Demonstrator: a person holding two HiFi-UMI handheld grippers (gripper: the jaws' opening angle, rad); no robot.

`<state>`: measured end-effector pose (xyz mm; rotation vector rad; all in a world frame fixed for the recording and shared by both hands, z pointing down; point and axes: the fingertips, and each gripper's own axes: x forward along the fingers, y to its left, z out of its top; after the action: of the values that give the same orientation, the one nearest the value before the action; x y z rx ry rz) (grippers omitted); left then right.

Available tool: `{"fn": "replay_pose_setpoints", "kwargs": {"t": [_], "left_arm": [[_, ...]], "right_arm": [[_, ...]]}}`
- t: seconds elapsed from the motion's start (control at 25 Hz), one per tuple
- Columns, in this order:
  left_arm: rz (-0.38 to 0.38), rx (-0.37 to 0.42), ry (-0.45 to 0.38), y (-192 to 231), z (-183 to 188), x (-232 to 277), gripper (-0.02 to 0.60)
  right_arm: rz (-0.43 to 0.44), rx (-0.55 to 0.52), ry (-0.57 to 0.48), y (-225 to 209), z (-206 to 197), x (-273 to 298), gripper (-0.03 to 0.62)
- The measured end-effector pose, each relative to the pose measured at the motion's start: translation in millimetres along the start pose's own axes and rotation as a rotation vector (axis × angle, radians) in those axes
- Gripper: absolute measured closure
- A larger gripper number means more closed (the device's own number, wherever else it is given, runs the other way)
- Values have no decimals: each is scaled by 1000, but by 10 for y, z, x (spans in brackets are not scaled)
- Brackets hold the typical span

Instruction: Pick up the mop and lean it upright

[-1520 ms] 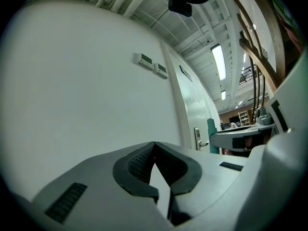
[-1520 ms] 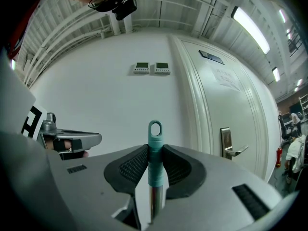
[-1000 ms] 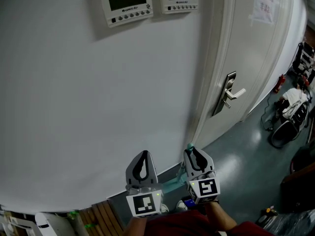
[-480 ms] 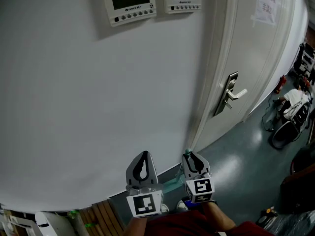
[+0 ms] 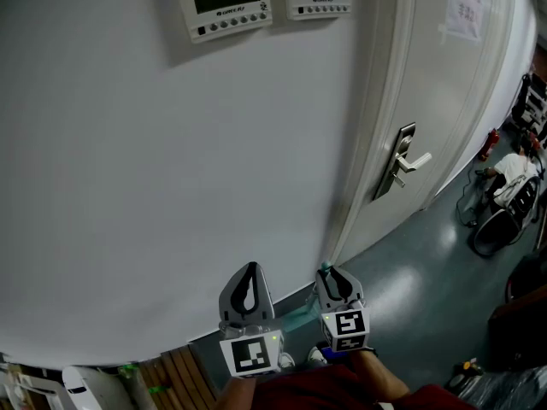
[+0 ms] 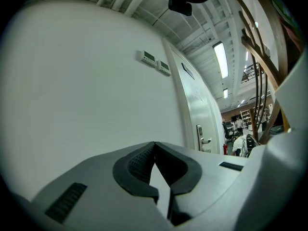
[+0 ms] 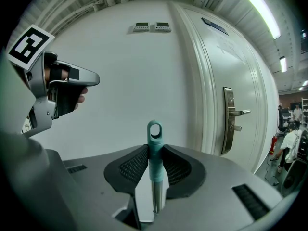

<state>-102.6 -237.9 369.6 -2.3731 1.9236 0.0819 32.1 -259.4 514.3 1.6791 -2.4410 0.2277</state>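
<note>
The mop handle is a metal pole with a teal end cap and hanging loop. It stands upright close to the white wall. My right gripper is shut on it just below the cap. In the head view the cap pokes out above the right gripper, and a teal part of the mop shows low between the grippers. My left gripper hangs beside it to the left, shut and holding nothing; its jaw tips meet. It also shows in the right gripper view as the left gripper.
A white wall fills the front, with two control panels high up. To the right is a white door with a lever handle. Wooden slats lie low left. A seated person and chairs are far right on the grey floor.
My right gripper has sunk a little with the mop handle in it, bringing the teal cap lower against the wall. The left gripper has stayed where it was.
</note>
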Motion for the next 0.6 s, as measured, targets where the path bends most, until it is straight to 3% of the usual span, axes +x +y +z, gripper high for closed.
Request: {"fn": "replay_pose_setpoints", "kwargs": {"t": [0.6], "left_arm": [[22,12,2,54,3,-15,568]], "right_arm": [[0,-22,-32,27,26,193,485]]}}
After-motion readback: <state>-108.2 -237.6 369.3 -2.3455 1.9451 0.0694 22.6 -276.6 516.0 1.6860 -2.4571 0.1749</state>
